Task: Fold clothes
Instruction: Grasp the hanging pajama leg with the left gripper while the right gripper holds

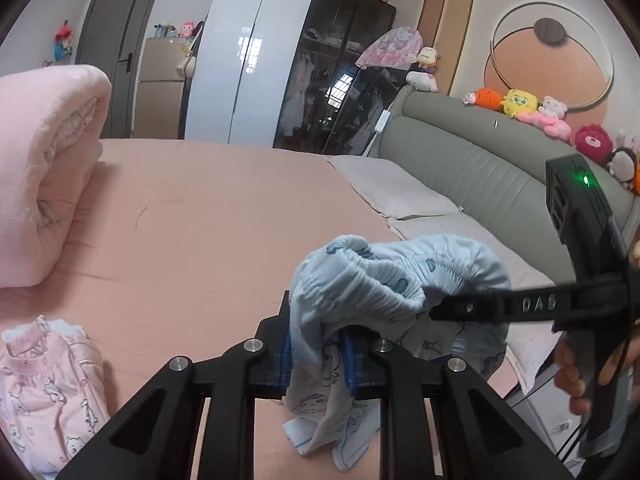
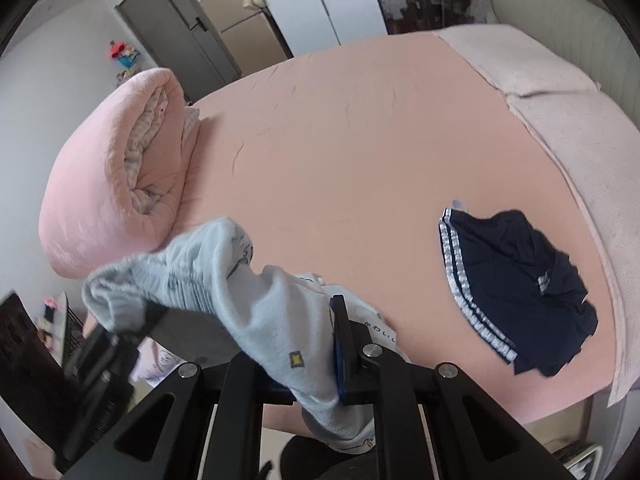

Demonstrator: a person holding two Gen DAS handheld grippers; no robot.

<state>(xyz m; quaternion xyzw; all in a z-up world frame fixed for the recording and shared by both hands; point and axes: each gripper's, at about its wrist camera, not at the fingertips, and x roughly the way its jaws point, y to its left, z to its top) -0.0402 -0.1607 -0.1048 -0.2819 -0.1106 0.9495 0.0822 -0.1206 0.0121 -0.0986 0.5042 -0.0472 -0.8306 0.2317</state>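
Light blue garment point(image 1: 384, 280), elastic waistband bunched, held up off the bed between both grippers, above the near edge of the pink sheet point(image 1: 208, 208). Left gripper point(image 1: 316, 356): jaws narrow, blue pads clamped on the fabric, rest of the cloth hanging down below the fingers. Right gripper point(image 2: 316, 352): jaws nearly shut, pinching another part of the same garment; in left wrist view its black finger comes in from the right w/ the waistband draped over it, and a hand point(image 1: 580, 376) is on its handle. Garment spans the gap btwn the two, slack. Around it: pink printed pyjama piece point(image 1: 44, 396) lying on the sheet near left; navy shorts w/ white side stripes point(image 2: 516, 292) crumpled on the sheet to the right, well apart from the blue one. Rolled pink quilt point(image 2: 116, 188) at far left of bed. Grey padded headboard point(image 1: 472, 164) w/ plush toys point(image 1: 536, 112) on top; wardrobe point(image 1: 288, 64) behind the bed.
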